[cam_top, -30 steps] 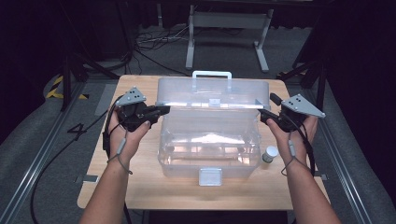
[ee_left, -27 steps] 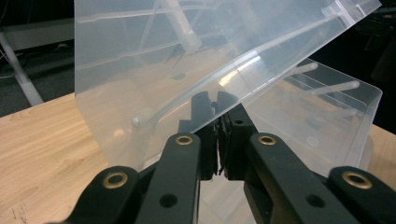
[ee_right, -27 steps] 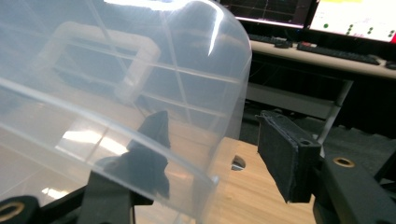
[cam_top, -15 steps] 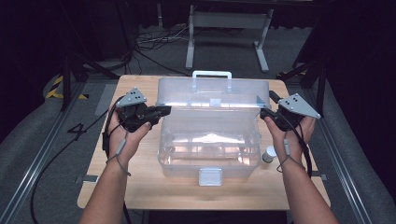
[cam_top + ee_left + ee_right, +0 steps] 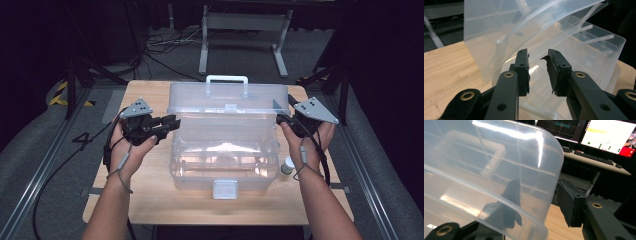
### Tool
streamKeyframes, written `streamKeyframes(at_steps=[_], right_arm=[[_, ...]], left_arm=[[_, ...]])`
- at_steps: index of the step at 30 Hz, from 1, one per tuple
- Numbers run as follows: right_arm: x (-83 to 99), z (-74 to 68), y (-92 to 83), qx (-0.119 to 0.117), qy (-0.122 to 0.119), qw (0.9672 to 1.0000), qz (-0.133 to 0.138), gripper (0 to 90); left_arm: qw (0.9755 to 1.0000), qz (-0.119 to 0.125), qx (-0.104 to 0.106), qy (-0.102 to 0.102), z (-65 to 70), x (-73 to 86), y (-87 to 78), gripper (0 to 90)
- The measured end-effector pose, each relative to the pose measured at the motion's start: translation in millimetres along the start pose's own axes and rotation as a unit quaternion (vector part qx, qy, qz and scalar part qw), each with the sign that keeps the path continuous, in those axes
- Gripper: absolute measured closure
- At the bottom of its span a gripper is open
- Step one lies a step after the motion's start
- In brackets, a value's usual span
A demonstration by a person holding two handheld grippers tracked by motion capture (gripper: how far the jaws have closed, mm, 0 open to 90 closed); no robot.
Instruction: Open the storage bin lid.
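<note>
Our left gripper (image 5: pixel 167 123) has its jaws parted, just opening with nothing between them, while our right gripper (image 5: pixel 282 118) has been closing, both forearms reaching forward.

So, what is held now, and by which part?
The left gripper, jaws just opening, holds nothing. The right gripper, jaws just closing, straddles the lid at its side edge; grip cannot be told.

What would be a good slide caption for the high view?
Two hand-held grippers, left and right, flank the raised lid of a clear plastic box on a wooden table.
</note>
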State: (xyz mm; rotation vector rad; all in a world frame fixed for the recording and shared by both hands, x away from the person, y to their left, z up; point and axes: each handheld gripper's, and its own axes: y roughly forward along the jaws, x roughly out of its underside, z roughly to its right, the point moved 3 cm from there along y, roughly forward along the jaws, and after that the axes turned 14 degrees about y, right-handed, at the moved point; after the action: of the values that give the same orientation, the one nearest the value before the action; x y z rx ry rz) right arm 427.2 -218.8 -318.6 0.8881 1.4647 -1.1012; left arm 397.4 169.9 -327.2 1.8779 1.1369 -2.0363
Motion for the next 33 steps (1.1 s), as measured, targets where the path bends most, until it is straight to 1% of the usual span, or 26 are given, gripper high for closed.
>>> streamKeyframes(at_steps=[2,3,4,6,8,9,13,14,15,17,18,20,26,28,31,33], right_arm=[[-2.0,-1.0,1.4,0.008,-0.01,0.9999,0.003,53.6],[-2.0,-1.0,1.4,0.008,-0.01,0.9999,0.003,53.6],[-2.8,-0.4,2.7,0.009,-0.007,0.9999,0.006,53.6],[-3.6,-0.2,3.6,0.01,-0.006,0.9999,0.007,53.6],[-5.8,-0.9,3.9,0.014,-0.014,0.9998,0.008,53.6],[-5.8,-0.9,3.9,0.014,-0.014,0.9998,0.008,53.6],[-11.6,-1.2,5.1,0.018,-0.012,0.9996,0.017,54.5],[-13.1,-0.1,5.8,0.02,-0.011,0.9996,0.016,57.3],[-13.1,-0.1,5.8,0.02,-0.011,0.9996,0.016,57.3],[-14.2,0.1,6.2,0.021,-0.01,0.9996,0.016,61.8],[-14.9,0.0,6.1,0.025,-0.016,0.9994,0.016,63.7],[-15.5,0.3,6.2,0.027,-0.022,0.9993,0.013,64.8],[-17.7,0.5,9.8,0.038,-0.029,0.9988,0.007,67.6],[-18.2,1.7,11.8,0.039,-0.026,0.9989,0.006,68.8],[-19.0,4.7,14.6,0.037,-0.02,0.9991,-0.005,70.7],[-19.8,6.0,16.3,0.035,-0.018,0.9992,-0.01,71.2]], left_arm=[[1.0,-0.001,-0.006,-0.006,-0.6,3.8,-5.4,71.0],[1.0,-0.001,-0.006,-0.006,-0.6,3.8,-5.4,71.0],[0.9999,-0.001,-0.01,-0.01,-1.7,5.9,-9.1,70.9],[0.9998,0.002,-0.006,-0.018,-2.4,7.8,-12.2,70.4],[0.9998,0.004,-0.003,-0.021,-3.2,8.7,-13.7,70.3],[0.9996,0.008,-0.003,-0.026,-3.9,9.6,-14.9,70.3],[0.9994,0.005,-0.012,-0.031,-5.8,13.8,-20.0,70.3],[0.9994,0.005,-0.017,-0.031,-6.3,15.1,-22.3,70.2],[0.9994,0.005,-0.017,-0.031,-6.3,15.1,-22.3,70.2],[0.9992,0.004,-0.022,-0.035,-6.1,16.7,-25.9,70.2],[0.9991,0.005,-0.023,-0.035,-6.2,17.2,-27.1,70.2],[0.9991,0.005,-0.026,-0.035,-6.6,18.6,-29.0,69.8],[0.9988,0.002,-0.031,-0.039,-7.4,22.3,-31.6,69.5],[0.9986,0.003,-0.032,-0.041,-7.8,23.1,-32.9,69.4],[0.9985,0.003,-0.036,-0.041,-9.1,24.2,-34.2,69.3],[0.9983,0.004,-0.042,-0.041,-10.8,26.0,-35.2,68.0]])
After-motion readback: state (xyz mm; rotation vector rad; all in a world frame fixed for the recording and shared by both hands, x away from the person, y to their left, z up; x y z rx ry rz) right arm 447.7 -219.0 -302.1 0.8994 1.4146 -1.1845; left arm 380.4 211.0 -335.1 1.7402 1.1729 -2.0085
